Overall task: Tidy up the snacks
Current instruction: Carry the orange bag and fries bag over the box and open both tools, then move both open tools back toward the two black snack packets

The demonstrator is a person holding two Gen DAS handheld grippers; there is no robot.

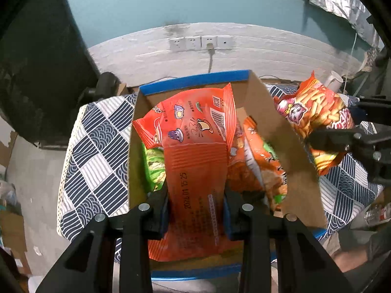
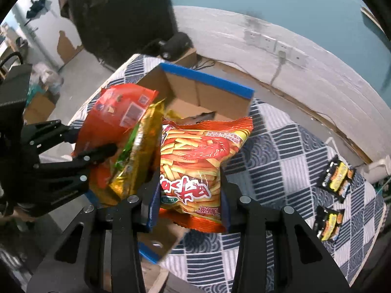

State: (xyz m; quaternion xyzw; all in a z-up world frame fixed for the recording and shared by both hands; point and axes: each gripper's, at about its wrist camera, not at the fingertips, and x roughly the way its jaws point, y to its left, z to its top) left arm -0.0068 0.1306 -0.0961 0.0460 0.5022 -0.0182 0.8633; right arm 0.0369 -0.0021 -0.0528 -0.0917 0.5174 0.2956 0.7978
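Note:
A cardboard box [image 1: 259,97] with blue edges stands on a checked tablecloth and holds several snack bags. My left gripper [image 1: 195,217] is shut on an orange snack bag [image 1: 193,151], back side up, held over the box; it also shows in the right wrist view [image 2: 117,107]. My right gripper [image 2: 189,210] is shut on an orange bag of shrimp sticks [image 2: 195,166], held just right of the box [image 2: 207,92]; that bag also shows in the left wrist view [image 1: 317,122]. A green bag [image 1: 154,166] and another orange bag [image 1: 259,166] lie inside the box.
Two small black and yellow packets [image 2: 338,178], [image 2: 328,222] lie on the tablecloth [image 2: 281,146] at the right. A white wall with sockets [image 1: 202,42] runs behind the table. Cardboard boxes [image 2: 39,107] sit on the floor at the left.

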